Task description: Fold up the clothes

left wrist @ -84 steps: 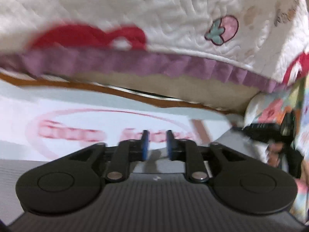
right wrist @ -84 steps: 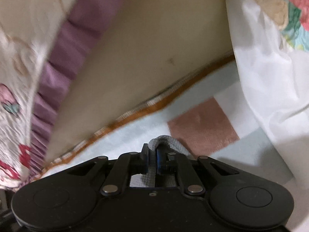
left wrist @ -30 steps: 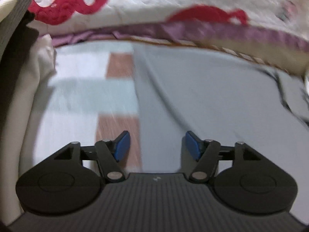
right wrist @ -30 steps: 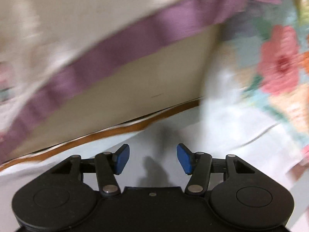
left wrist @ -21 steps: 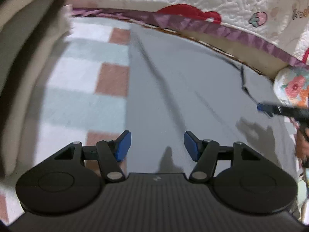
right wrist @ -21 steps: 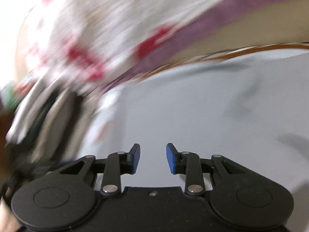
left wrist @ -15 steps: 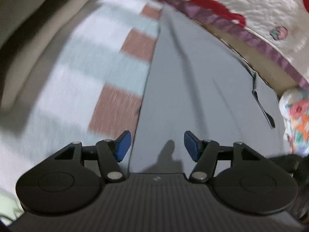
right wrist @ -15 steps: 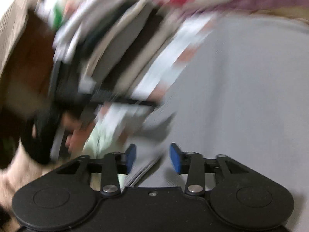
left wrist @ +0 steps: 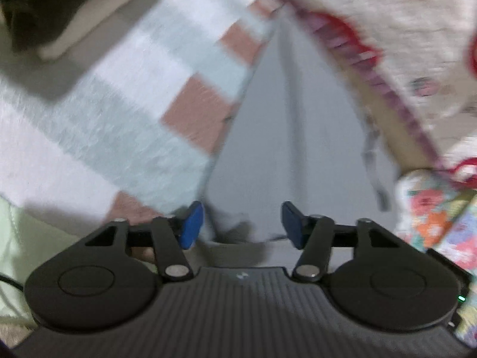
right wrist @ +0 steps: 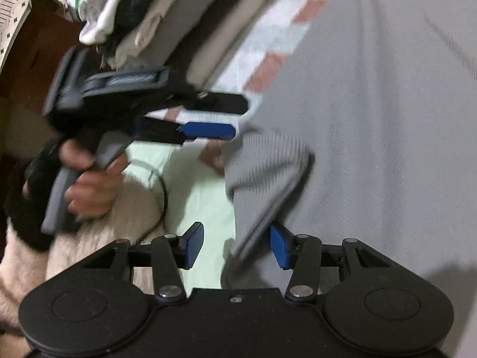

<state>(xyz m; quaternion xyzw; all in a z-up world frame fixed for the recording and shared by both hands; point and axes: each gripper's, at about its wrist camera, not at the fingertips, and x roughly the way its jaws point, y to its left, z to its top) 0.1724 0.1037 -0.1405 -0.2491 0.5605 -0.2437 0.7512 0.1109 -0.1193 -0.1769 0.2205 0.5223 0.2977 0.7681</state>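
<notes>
1. The grey garment (left wrist: 301,149) is seen spread flat on the checked blanket (left wrist: 125,110), with the quilt (left wrist: 417,44) along its far side and a stack of folded clothes (right wrist: 167,21) just past the blanket.
2. A big shift is noticed versus a second ago: back then both wrist views were aimed at the far edge by the quilt. Now both tools have been swung round to the garment's near corner.
3. The left gripper (left wrist: 240,223) is seen with its jaws apart; they've just been closing a bit. Only the blurred garment edge lies between the pads, nothing pinched.
4. The right gripper (right wrist: 237,244) has just been opening a little. The ribbed corner (right wrist: 262,164) sits between its fingers and close to the right pad, but no clamp can be made out, so it's read as apart.
5. In the right view the left tool is seen held in a hand (right wrist: 86,185), just beside that same corner.
6. So it's probably the start of a new fold: corner lined up, grab not yet made.
</notes>
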